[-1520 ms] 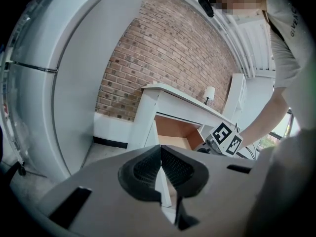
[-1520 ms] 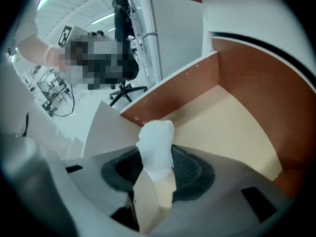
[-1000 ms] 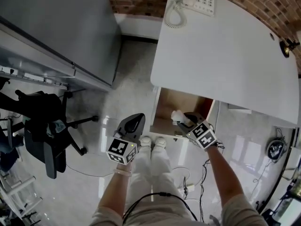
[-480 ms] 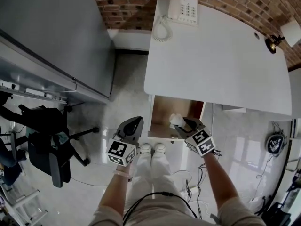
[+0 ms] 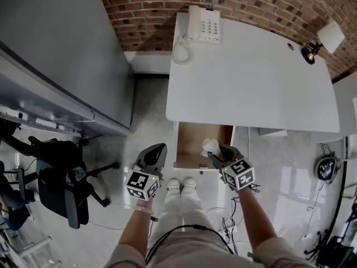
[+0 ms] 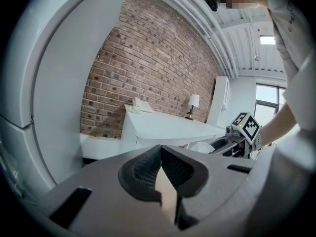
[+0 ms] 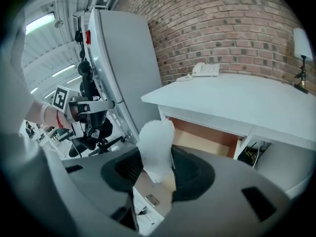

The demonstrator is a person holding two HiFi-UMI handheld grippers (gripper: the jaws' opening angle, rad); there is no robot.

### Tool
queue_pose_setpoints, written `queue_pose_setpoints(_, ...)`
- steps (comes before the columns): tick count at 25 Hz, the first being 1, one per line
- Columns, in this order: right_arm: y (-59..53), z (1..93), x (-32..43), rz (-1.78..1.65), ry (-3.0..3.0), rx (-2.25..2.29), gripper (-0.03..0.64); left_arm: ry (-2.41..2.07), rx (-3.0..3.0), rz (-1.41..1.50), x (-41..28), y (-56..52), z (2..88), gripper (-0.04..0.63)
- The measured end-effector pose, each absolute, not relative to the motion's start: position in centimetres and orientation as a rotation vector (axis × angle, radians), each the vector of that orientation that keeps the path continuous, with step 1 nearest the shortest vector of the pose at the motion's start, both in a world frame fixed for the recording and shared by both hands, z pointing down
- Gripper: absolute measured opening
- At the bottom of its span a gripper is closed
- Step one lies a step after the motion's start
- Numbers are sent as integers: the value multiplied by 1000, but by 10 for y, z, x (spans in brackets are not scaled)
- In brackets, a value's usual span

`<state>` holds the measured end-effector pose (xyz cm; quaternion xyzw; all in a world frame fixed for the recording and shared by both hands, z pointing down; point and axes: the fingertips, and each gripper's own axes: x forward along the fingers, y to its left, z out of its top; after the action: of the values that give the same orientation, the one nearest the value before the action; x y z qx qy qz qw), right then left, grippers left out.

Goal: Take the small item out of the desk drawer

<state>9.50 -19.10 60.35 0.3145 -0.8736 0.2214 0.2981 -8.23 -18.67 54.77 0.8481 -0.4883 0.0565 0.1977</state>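
Observation:
The desk drawer (image 5: 192, 135) stands pulled out under the white desk (image 5: 251, 82), its wooden inside showing. My right gripper (image 5: 214, 151) is shut on a small white crumpled item (image 5: 210, 146), held above the drawer's front right edge. In the right gripper view the white item (image 7: 157, 149) sticks up between the jaws of the right gripper (image 7: 157, 174), with the open drawer (image 7: 207, 139) beyond. My left gripper (image 5: 158, 148) hangs left of the drawer over the floor, jaws together with nothing in them. In the left gripper view, the left gripper (image 6: 161, 168) shows the same.
A white telephone (image 5: 202, 24) sits at the desk's far left corner and a lamp (image 5: 323, 41) at its far right, against a brick wall. A tall grey cabinet (image 5: 56, 54) stands left. A black office chair (image 5: 61, 177) is at the lower left. Cables lie on the floor (image 5: 223, 216).
The head view has drawn back, so more of the desk and brick wall shows. The right gripper keeps its hold on the white item at the drawer's front. The left gripper stays shut.

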Motion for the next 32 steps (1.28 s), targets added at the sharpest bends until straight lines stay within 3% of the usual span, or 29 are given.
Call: queue_pose_setpoints(32,-173,491,137,495,-2444,1038,170,-1402,2507,85,-60,-173,441,5)
